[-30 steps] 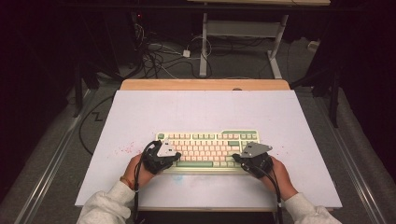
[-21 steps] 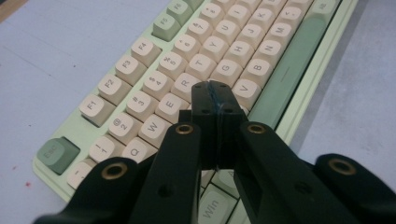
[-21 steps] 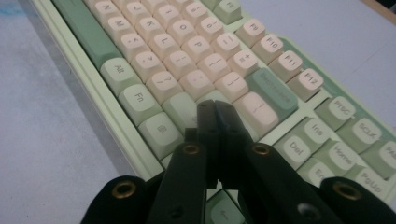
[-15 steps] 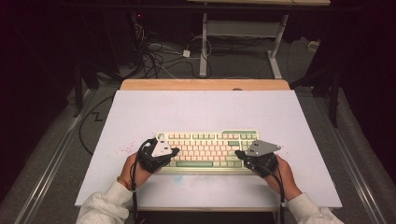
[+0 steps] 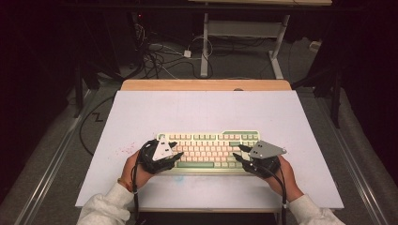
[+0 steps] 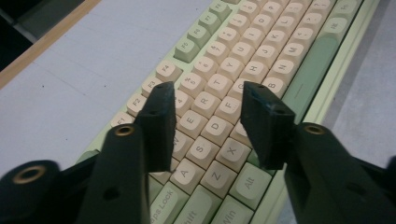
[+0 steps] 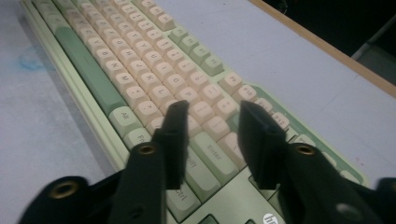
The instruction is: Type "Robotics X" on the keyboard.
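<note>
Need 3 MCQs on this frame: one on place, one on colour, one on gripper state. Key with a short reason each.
1. Where does the keyboard lie?
A. near half of the white table top
B. far edge
C. on the floor

2. What colour is the space bar?
A. red
B. green
C. black

3. How do the left gripper fingers stand?
A. shut on a key
B. apart above the keys, having just opened
C. closed on a cable

Key: A, the keyboard sits near the person's hands; B, the long bar is green among cream keys; B, a gap shows between the fingers, with nothing gripped.
</note>
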{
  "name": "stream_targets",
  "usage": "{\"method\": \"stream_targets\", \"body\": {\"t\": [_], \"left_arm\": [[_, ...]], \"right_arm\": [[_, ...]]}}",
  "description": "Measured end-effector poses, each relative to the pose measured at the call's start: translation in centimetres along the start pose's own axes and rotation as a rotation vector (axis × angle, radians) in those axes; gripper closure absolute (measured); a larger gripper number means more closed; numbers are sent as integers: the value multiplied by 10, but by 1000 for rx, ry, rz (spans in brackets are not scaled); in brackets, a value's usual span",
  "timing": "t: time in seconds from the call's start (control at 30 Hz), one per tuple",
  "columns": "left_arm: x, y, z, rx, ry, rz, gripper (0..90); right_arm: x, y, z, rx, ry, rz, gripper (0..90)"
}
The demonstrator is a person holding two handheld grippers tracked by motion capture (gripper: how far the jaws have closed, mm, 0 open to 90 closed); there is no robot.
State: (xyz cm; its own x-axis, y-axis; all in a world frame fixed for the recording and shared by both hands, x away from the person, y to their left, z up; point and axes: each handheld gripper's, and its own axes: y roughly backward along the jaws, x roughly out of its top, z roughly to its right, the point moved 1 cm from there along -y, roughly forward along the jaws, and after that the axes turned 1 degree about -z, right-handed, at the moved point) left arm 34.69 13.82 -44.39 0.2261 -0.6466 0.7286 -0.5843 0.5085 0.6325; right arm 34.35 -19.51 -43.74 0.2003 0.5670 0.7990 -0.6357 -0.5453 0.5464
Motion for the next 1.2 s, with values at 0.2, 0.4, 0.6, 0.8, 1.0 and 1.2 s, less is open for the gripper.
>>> {"method": "stream_targets", "body": {"t": [0.2,0.4,0.6,0.8,1.0,1.2], "left_arm": [[-1,-2,3,44,-5,19,311],[-1,-4,6,48,-1,25,212],[0,-4,9,44,-19,37,159],[1,-1,9,63,-12,68,159],[2,2,10,74,-18,87,159],[3,5,10,80,-17,93,159]], "right_arm": [[1,-1,-1,-15,-1,15,403],[1,-2,0,-43,-15,29,282],[2,0,0,-78,-31,54,229],[5,2,0,-97,-37,57,166],[6,6,2,-105,-43,73,165],[8,10,2,-101,-33,79,165]]}}
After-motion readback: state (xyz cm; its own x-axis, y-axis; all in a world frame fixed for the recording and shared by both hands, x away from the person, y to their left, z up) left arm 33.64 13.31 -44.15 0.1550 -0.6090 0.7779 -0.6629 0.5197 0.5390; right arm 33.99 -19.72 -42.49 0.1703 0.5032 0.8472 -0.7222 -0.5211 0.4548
